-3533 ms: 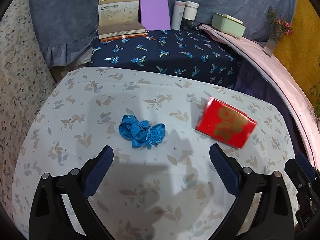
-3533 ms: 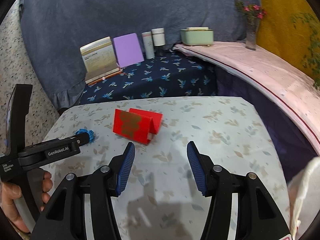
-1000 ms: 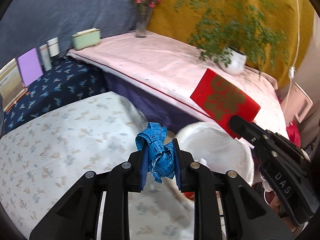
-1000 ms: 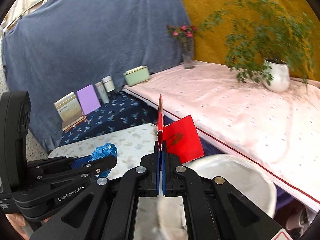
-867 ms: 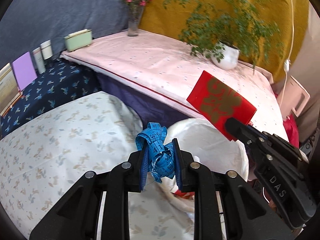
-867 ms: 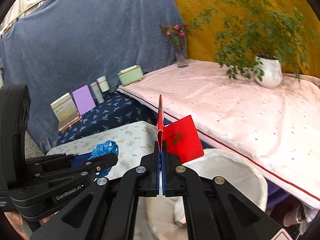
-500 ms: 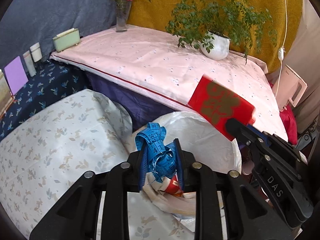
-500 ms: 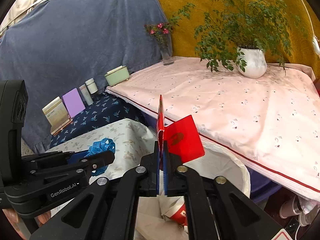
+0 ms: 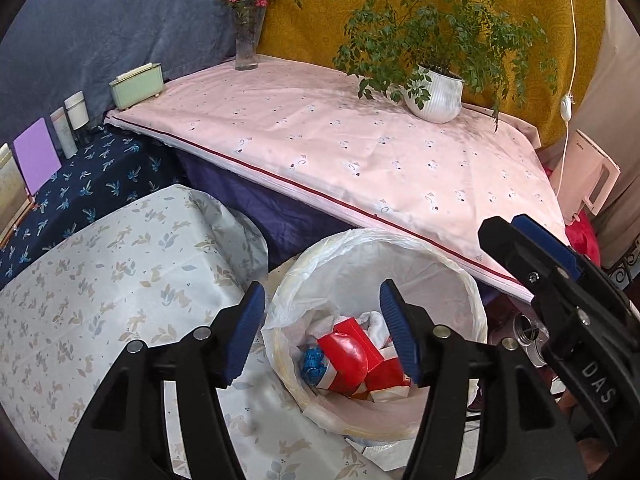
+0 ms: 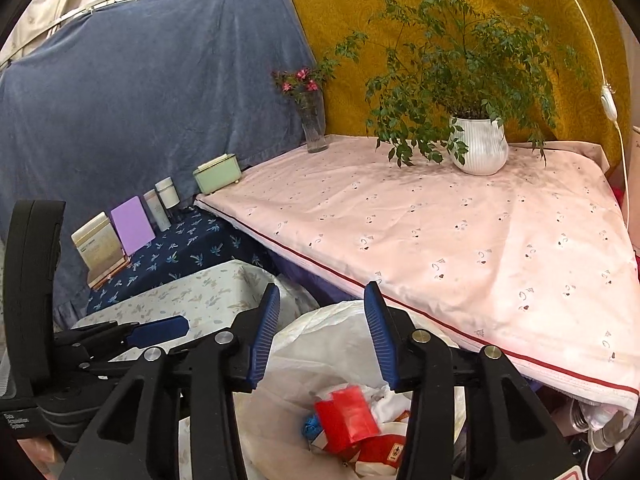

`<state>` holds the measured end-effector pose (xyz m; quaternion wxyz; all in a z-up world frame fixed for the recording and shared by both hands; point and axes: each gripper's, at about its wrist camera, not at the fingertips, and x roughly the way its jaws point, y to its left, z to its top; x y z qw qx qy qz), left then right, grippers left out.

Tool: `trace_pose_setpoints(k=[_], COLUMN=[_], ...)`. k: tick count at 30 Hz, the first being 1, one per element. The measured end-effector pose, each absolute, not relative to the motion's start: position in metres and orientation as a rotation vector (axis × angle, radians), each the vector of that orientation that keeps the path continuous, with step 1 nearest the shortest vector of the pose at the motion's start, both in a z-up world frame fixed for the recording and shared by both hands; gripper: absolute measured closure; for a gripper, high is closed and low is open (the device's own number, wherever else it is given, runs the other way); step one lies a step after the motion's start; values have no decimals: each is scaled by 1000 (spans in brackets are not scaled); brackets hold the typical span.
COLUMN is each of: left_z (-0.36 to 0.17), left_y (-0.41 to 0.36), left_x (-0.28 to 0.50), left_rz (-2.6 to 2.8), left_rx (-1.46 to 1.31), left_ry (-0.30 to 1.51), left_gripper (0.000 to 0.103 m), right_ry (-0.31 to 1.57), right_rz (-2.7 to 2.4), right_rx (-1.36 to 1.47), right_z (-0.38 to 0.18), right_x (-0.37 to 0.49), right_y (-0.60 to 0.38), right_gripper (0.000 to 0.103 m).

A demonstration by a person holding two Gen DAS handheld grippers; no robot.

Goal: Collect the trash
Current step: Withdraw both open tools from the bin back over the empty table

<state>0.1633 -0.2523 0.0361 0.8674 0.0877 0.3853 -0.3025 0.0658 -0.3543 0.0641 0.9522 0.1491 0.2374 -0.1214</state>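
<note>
A bin lined with a white bag (image 9: pixel 472 300) stands between the floral table and the pink table. The blue tape measure (image 9: pixel 313 362) and the red envelope (image 9: pixel 360 344) lie inside it among other trash. In the right wrist view the tape measure (image 10: pixel 313 424) and the red envelope (image 10: pixel 347 416) also lie in the bag (image 10: pixel 320 332). My left gripper (image 9: pixel 322 324) is open and empty above the bin. My right gripper (image 10: pixel 320 328) is open and empty above the bin too, and its body shows in the left wrist view (image 9: pixel 560 300).
The floral-cloth table (image 9: pixel 100 272) is at the left. The pink-cloth table (image 9: pixel 360 140) holds a potted plant (image 9: pixel 434 92), a flower vase (image 9: pixel 246 44) and a green box (image 9: pixel 136 86). Books and bottles (image 9: pixel 60 136) stand on the dark blue cloth.
Both grippers have opened over the bin. The blue tape measure and the red envelope dropped from the jaws into the bag.
</note>
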Motion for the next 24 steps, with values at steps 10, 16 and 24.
trace_pose_setpoints(k=[10, 16, 24], left_z=[39, 45, 45], left_y=[-237, -210, -144], left_x=[164, 163, 157], left_rz=[-617, -582, -480], left_rx=[166, 131, 88], left_ry=[801, 786, 752], left_gripper=[43, 34, 17], right_ry=[487, 498, 534], right_rz=[-247, -251, -244], right_rx=[275, 233, 225], right_z=[69, 75, 74], right_x=[64, 62, 57], right_y=[-342, -324, -288], right_gripper=[53, 42, 29])
